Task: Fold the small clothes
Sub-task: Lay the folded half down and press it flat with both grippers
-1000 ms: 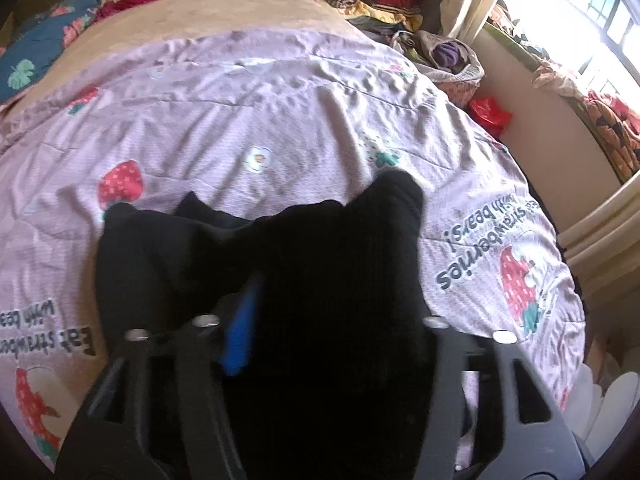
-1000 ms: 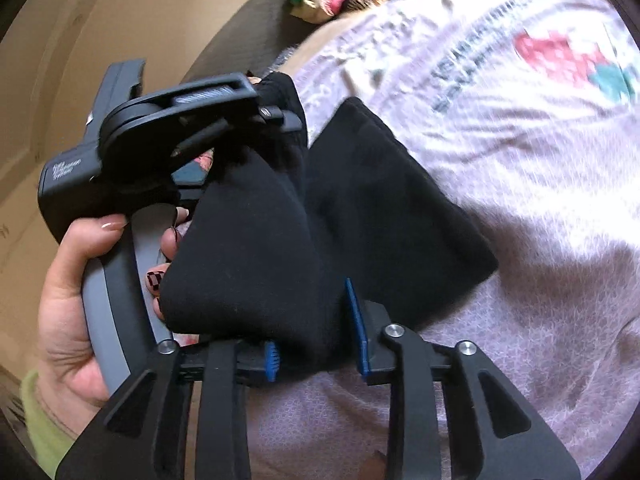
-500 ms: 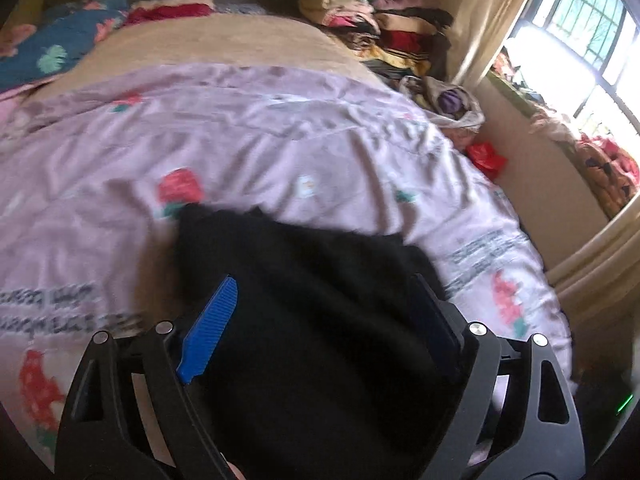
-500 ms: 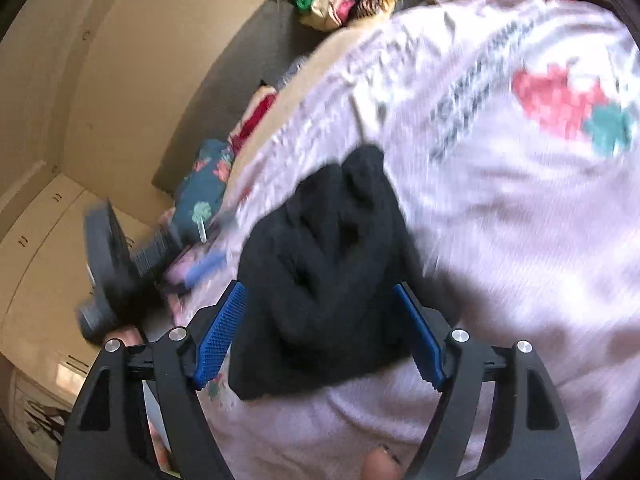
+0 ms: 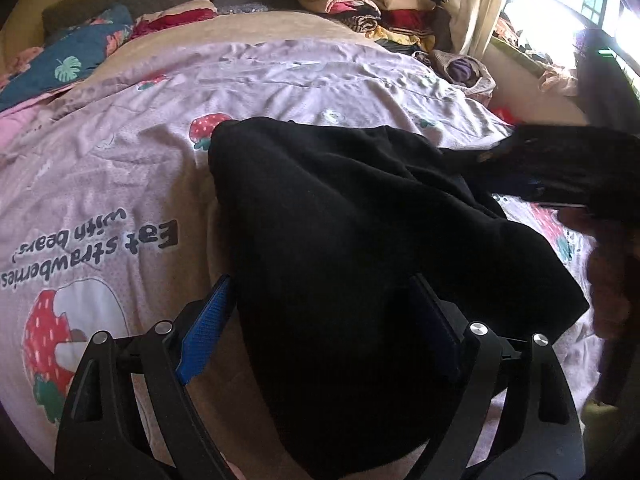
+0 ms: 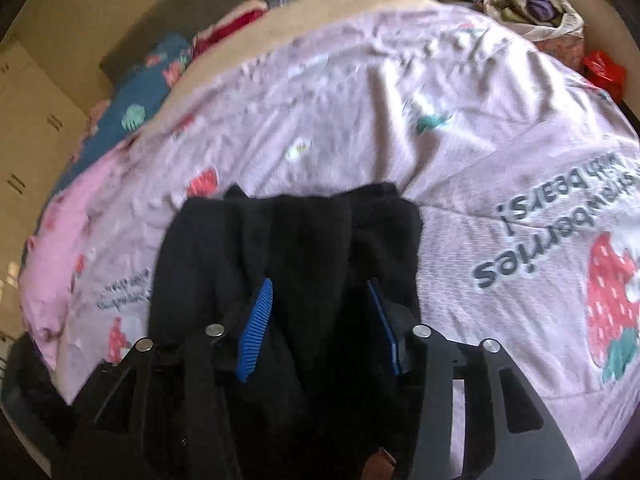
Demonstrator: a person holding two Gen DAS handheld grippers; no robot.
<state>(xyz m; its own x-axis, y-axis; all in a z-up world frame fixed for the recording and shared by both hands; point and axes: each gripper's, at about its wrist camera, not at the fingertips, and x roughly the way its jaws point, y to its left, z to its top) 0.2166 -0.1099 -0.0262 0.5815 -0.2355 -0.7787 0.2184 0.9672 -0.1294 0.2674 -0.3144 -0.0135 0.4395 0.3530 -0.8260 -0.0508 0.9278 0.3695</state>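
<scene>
While the black garment (image 5: 360, 248) lies bunched on the pink strawberry-print bedspread (image 5: 132, 184), the left gripper (image 5: 320, 320) stands spread wide over it, blue pads clear of the cloth on both sides. Right gripper (image 6: 320, 316): jaws closing, a fold of the same black cloth between them; whether the pads press it yet, cannot tell. Stacked clothes (image 5: 372, 4) sit at the far edge.

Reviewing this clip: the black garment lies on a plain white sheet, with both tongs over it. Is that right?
Not quite. The sheet is not plain white: it is pale lilac, printed with strawberries and lettering, as the left wrist view shows. The black garment does lie on it, under the left tongs and right tongs.
</scene>
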